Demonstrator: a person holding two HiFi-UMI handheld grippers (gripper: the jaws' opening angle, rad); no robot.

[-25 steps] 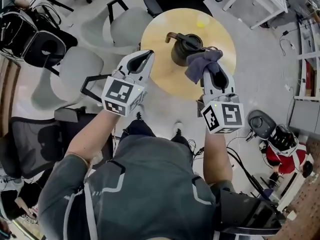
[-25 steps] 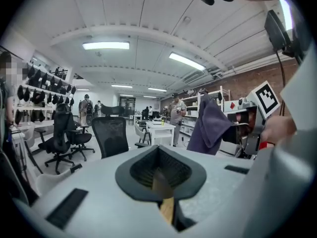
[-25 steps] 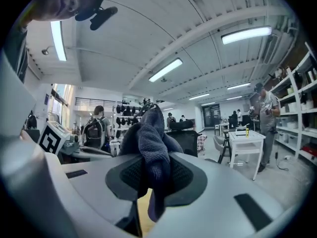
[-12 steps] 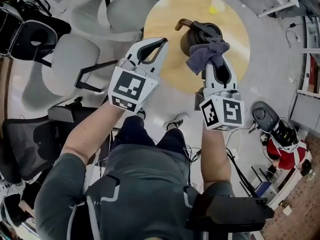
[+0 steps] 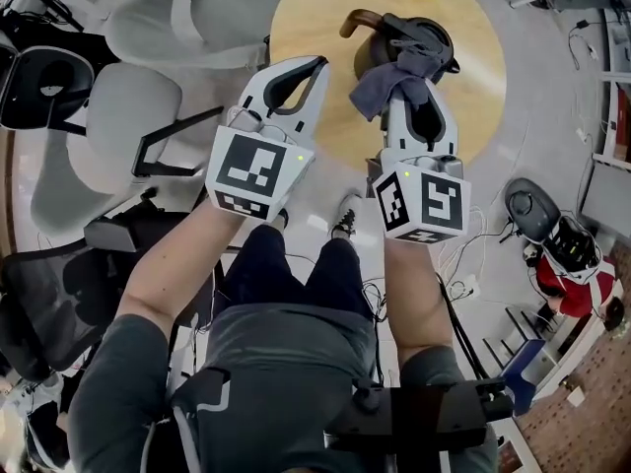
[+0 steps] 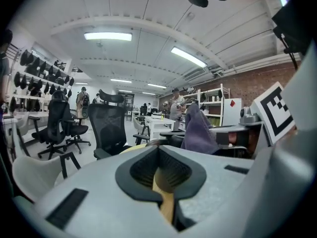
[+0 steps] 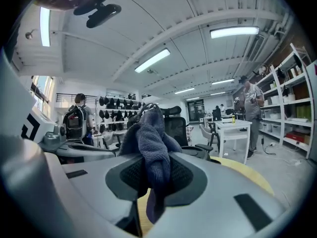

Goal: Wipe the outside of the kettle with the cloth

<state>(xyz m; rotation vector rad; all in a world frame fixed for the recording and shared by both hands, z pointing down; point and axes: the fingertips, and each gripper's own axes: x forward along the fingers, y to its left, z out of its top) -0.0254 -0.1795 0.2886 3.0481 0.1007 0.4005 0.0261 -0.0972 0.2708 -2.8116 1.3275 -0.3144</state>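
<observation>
Two grippers: the right gripper (image 5: 407, 75), jaws pinching the cloth (image 5: 380, 85), sits just short of the kettle (image 5: 426, 35) straight ahead; the left gripper (image 5: 317, 64) is beside it, jaws closed and empty.

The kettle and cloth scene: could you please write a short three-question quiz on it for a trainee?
1. True or false: the right tool is shut on the cloth.
2. The kettle stands on: A) the round wooden table; B) a chair; C) the floor.
3. Fill the gap: the left tool holds nothing, and its jaws are ____.

Key: 1 true; 2 A; 3 shut.
</observation>
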